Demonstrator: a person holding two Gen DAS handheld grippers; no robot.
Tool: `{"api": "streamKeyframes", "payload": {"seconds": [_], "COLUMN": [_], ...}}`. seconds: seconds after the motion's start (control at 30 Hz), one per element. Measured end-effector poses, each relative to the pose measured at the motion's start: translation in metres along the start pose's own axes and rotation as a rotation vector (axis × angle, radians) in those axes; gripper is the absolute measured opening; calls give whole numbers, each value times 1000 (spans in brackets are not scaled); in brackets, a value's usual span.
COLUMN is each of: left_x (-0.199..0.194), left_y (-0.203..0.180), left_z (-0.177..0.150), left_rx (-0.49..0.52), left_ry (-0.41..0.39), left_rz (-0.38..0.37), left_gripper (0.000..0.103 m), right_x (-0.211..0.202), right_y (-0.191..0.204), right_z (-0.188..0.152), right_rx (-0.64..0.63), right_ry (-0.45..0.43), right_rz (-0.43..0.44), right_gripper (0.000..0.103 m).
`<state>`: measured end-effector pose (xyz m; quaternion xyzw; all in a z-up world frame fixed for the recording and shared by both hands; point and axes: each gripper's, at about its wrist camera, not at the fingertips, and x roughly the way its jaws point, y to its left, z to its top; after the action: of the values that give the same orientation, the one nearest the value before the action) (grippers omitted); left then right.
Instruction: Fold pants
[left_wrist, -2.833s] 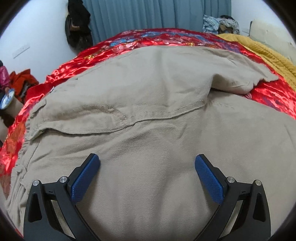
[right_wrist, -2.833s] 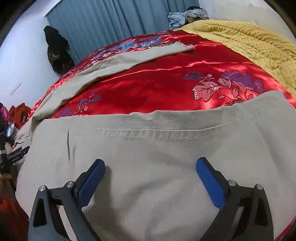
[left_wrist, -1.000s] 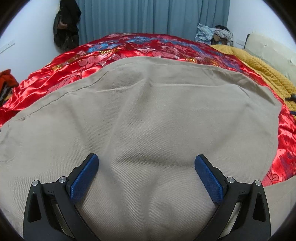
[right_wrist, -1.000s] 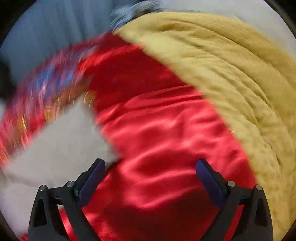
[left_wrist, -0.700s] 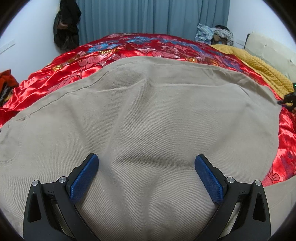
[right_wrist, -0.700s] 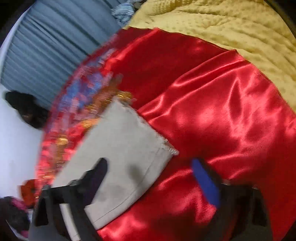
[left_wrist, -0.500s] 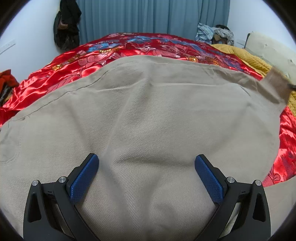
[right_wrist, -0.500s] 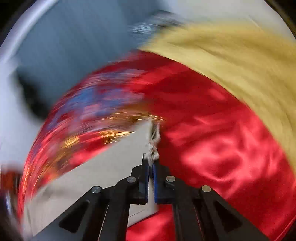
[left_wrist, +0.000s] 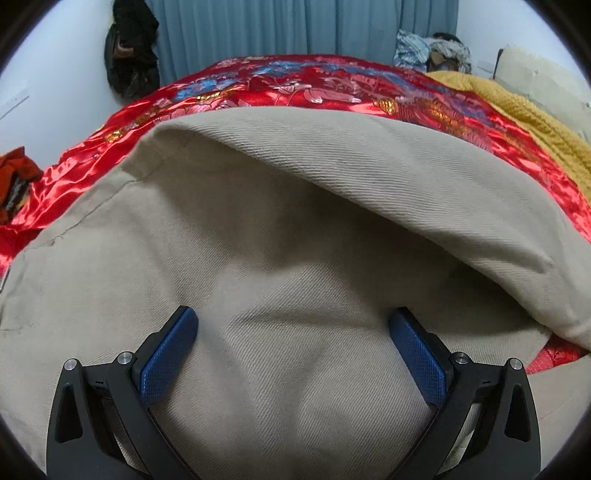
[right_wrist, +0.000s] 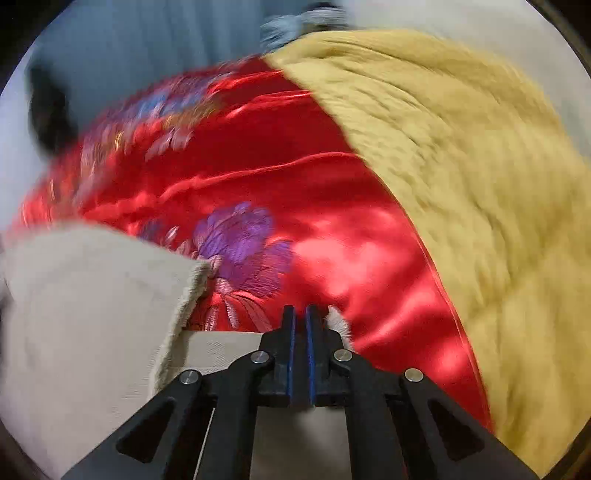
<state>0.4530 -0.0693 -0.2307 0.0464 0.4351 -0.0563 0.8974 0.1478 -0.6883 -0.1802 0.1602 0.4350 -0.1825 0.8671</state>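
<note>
Left wrist view: the left gripper (left_wrist: 293, 347) is spread wide over the beige pants (left_wrist: 258, 240), which lie on the red bedspread (left_wrist: 295, 85); 1 layer arches above another.

Right wrist view, blurred: the right gripper (right_wrist: 300, 314) is closed on a frayed pants edge (right_wrist: 338, 322). A yellow blanket (right_wrist: 480, 184) lies to the right.

Soft, even indoor light; the left wrist view is sharp, with a shadow under the raised fold of the beige twill pants (left_wrist: 295, 258). Glare streaks the glossy red embroidered satin bedspread (right_wrist: 295, 177). The right wrist view is motion-blurred, fisheye-bent, dark-cornered
</note>
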Motion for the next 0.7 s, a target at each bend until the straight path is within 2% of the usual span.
{"api": "streamKeyframes", "payload": {"seconds": [0.03, 0.07, 0.1, 0.13, 0.2, 0.27, 0.33, 0.4, 0.43, 0.47, 0.5, 0.6, 0.7], "left_x": [0, -2, -5, -13, -41, -82, -115, -125, -125, -131, -140, -162, -180], "left_y": [0, -1, -3, -4, -7, -10, -18, -23, -19, -10, -2, 3, 12], "left_z": [1, 5, 9, 12, 8, -13, -52, -96, -124, -141, -150, -153, -146], "left_rx": [0, 1, 0, -5, -27, -32, 23, 110, 136, 117, 94, 86, 31], "left_ry": [12, 44, 75, 116, 132, 106, 105, 146, 176, 139, 93, 54, 2], "left_rz": [4, 18, 33, 45, 20, -69, -106, -58, -21, -39, -55, 0, -13], "left_gripper": [103, 103, 102, 102, 102, 102, 102, 103, 102, 102, 102, 102, 102], "right_x": [-9, -21, -37, -48, -63, -73, -69, -56, -46, -24, -14, -13, -4], "right_y": [0, 5, 12, 25, 54, 101, 138, 170, 180, 192, 194, 180, 173], "right_z": [0, -4, -4, -9, -13, -34, -59, -96, -110, -125, -129, -128, -129], "right_rx": [20, 35, 49, 54, 29, -27, -83, -122, -125, -134, -136, -67, -13], "right_ry": [-30, -72, -123, -151, -161, -132, -92, -4, 56, 189, 226, 174, 173], "right_rz": [-22, -36, -25, 9, 170, 332, 426, 511, 531, 500, 459, 479, 509], "right_gripper": [35, 60, 66, 66, 66, 66, 67, 68, 68, 68, 64, 61, 63]}}
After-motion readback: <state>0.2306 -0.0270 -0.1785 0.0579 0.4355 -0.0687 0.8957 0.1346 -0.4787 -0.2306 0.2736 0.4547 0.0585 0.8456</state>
